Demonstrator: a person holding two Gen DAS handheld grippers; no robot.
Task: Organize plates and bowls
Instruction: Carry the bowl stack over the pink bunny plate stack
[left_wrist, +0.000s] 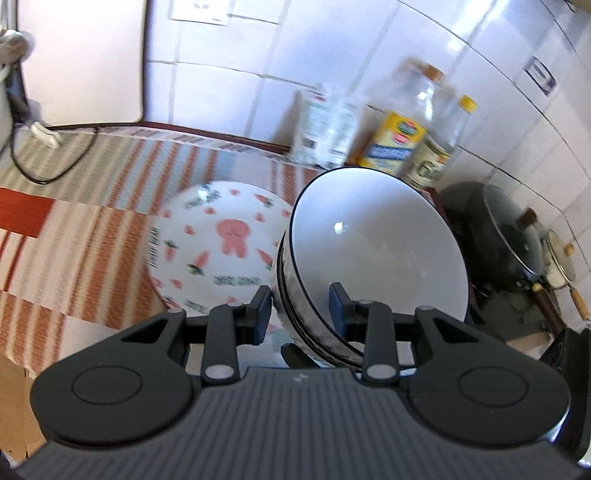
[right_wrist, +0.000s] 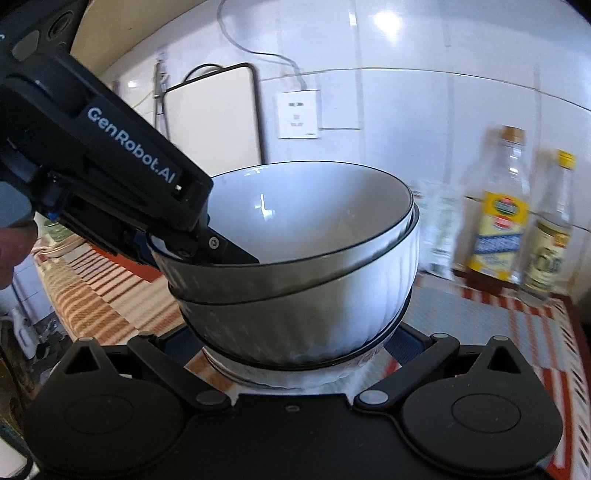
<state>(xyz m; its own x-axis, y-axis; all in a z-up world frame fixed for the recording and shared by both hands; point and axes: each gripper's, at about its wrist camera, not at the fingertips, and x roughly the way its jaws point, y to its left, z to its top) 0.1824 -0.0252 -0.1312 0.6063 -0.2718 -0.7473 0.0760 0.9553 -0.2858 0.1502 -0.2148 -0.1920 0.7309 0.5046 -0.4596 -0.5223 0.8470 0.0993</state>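
A stack of white bowls with black rims (left_wrist: 380, 251) hangs tilted above the striped cloth. My left gripper (left_wrist: 301, 308) is shut on the stack's near rim, one finger inside the top bowl and one outside. In the right wrist view the same stack (right_wrist: 314, 221) fills the middle, and the left gripper (right_wrist: 207, 247) clamps its left rim. My right gripper (right_wrist: 299, 354) grips the lowest bowl from both sides, its fingertips hidden under the stack. A white plate with pink rabbit and carrot prints (left_wrist: 218, 240) lies on the cloth left of the bowls.
Bottles (left_wrist: 399, 136) stand against the tiled wall behind the bowls, also at the right in the other view (right_wrist: 495, 221). A black wok with a lid (left_wrist: 495, 236) sits right of the stack. A white cutting board (left_wrist: 81, 55) leans on the wall. A black cable (left_wrist: 33, 173) crosses the striped cloth (left_wrist: 74, 229).
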